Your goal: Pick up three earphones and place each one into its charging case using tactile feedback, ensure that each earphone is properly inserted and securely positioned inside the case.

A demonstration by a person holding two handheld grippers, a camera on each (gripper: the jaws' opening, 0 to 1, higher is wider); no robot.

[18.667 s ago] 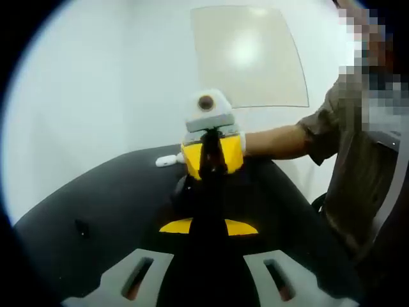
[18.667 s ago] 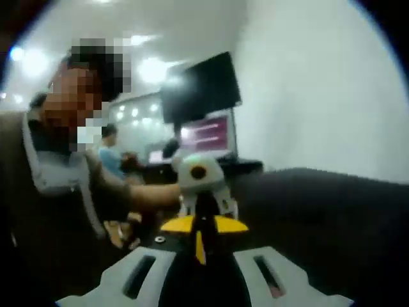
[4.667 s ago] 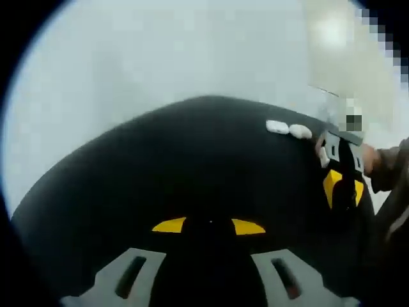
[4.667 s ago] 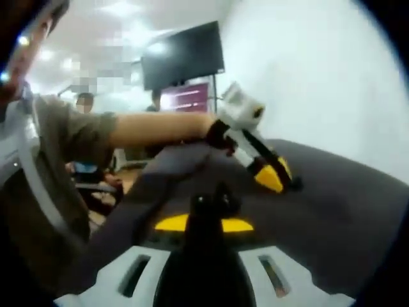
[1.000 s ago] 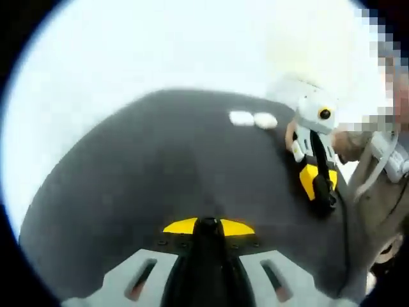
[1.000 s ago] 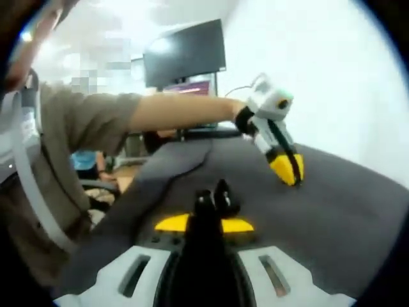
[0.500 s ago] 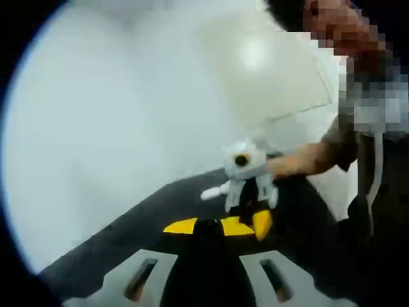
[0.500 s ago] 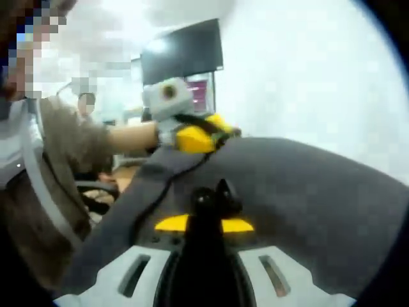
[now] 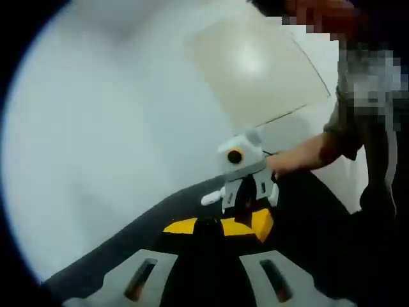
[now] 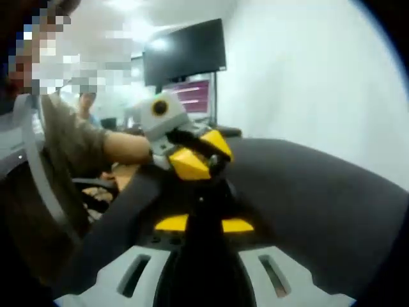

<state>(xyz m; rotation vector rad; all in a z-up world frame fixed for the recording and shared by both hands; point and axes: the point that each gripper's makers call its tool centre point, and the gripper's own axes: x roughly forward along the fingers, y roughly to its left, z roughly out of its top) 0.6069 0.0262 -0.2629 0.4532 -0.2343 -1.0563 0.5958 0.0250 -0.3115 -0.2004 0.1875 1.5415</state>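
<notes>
Black tabletop [image 9: 307, 217] against a white wall; a small white case-like object [image 9: 213, 197], blurred, lies on the far edge just beside the right gripper [image 9: 246, 214]. Left gripper [image 10: 204, 167] meets it nose to nose. Jaw gaps on both: cannot tell; no earphone discernible.

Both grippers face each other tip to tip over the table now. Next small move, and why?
Probably ease the right gripper a little closer to the left gripper and line up the tips. They meet nearly nose to nose above the black table, with a white case just behind; what either holds is too blurred to tell.
</notes>
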